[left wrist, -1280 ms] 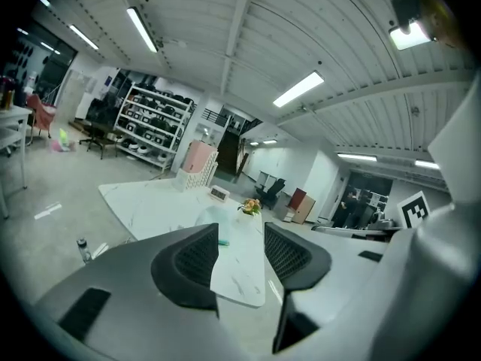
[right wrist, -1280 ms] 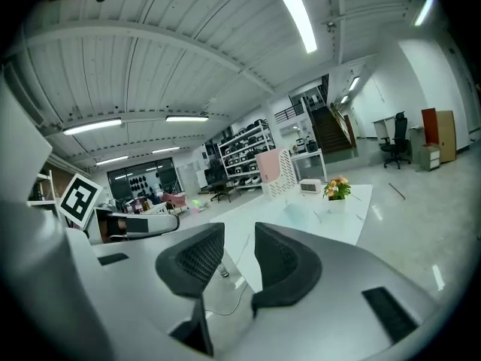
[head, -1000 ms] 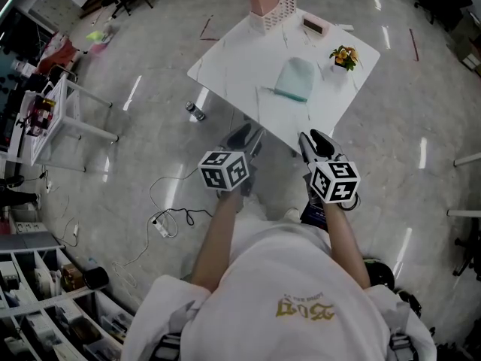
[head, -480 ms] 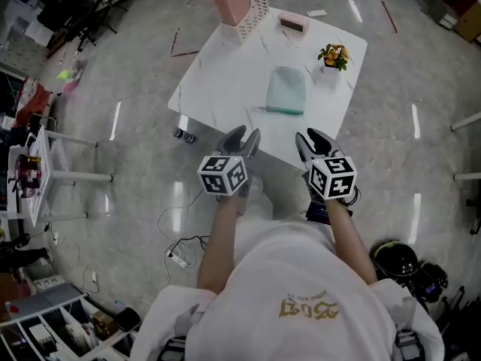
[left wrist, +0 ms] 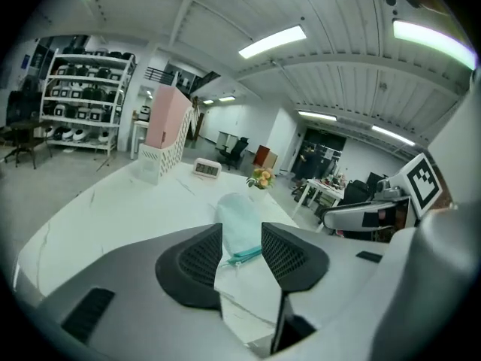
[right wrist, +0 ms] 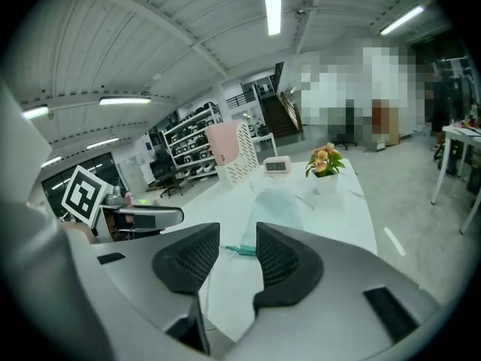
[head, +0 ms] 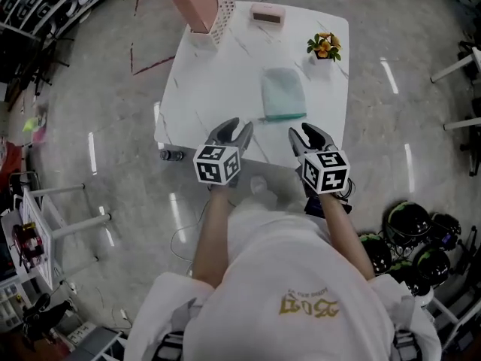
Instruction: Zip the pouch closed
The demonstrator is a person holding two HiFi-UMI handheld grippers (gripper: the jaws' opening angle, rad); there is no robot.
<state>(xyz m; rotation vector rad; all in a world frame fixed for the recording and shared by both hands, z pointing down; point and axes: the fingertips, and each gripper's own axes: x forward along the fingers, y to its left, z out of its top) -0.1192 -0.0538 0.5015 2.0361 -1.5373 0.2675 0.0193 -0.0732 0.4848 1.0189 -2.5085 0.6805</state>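
A mint-green pouch lies flat on the white table, its teal zipper end toward me. My left gripper hovers over the table's near edge, left of the pouch and short of it. It is open with nothing between the jaws, which have just been closing a little. My right gripper hangs at the near edge just below the pouch, open and empty, its jaws just having been opening. In the left gripper view the pouch shows beyond the left gripper. The pouch lies ahead of the right gripper.
A pink file holder, a small clock and a potted flower stand at the table's far side. A can lies on the floor by the table's left corner. Helmets sit on the floor at right.
Both grippers have moved forward and down from over the floor to the table's near edge. The table and pouch now lie closer and more squarely ahead.
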